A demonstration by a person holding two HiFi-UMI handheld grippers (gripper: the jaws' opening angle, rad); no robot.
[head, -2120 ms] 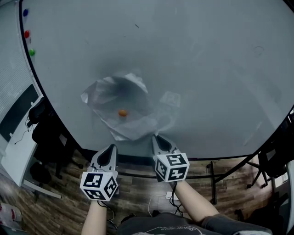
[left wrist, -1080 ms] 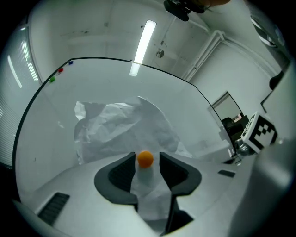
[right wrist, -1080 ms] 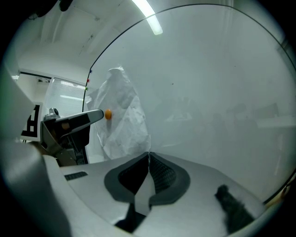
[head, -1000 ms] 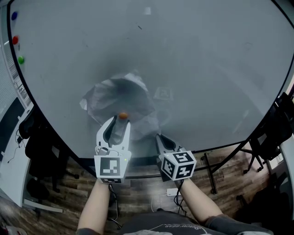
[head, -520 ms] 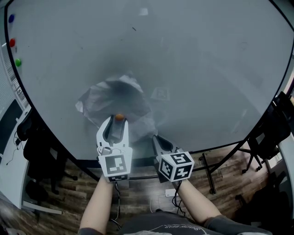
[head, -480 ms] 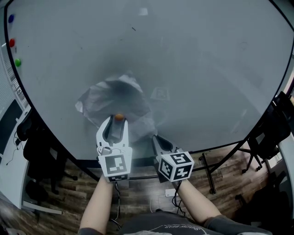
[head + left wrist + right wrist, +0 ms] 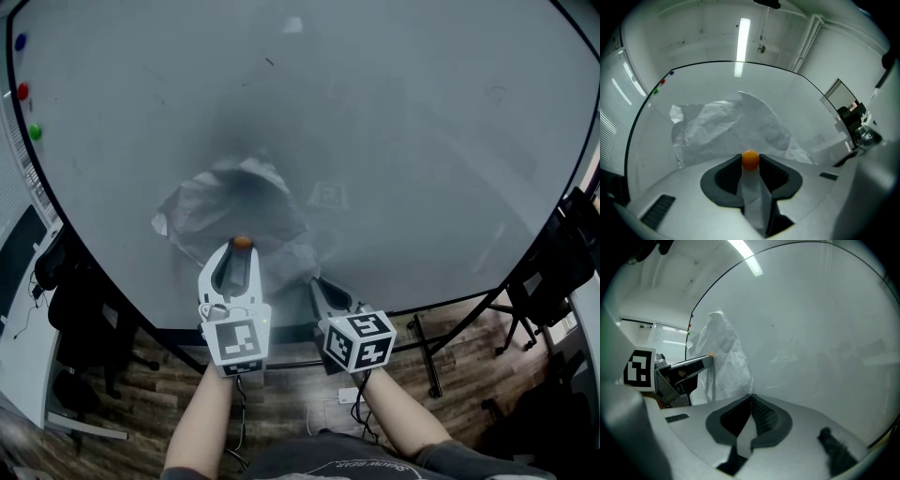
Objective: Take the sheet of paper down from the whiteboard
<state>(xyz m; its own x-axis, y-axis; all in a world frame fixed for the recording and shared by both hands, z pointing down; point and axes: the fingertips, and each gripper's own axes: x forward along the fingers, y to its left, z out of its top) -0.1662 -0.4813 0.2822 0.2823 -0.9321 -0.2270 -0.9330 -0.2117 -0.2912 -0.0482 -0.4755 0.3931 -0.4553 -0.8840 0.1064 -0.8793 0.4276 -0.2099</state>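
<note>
Your left gripper point(image 7: 241, 246) point(image 7: 750, 161) is grasping the orange magnet point(image 7: 241, 242) point(image 7: 750, 160), its 2 jaws having just been closing on it. The magnet is pinning the crumpled paper point(image 7: 225, 202) to the whiteboard point(image 7: 394, 141). Your right gripper point(image 7: 319, 281) point(image 7: 751, 397) is sitting clenched, empty, near the paper's lower right edge.

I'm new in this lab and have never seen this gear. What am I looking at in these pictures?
A person holds a two-jaw gripper in each hand; the marker cubes belong to them. The head view looks down from the person's head; the other two views ride on the grippers, looking along their jaws. Ahead stands a whiteboard with a crumpled sheet of paper pinned by an orange magnet. The left gripper has just been closing its jaws, which now pinch that magnet. The right gripper is shut, its tip beside the sheet's lower edge.
</note>
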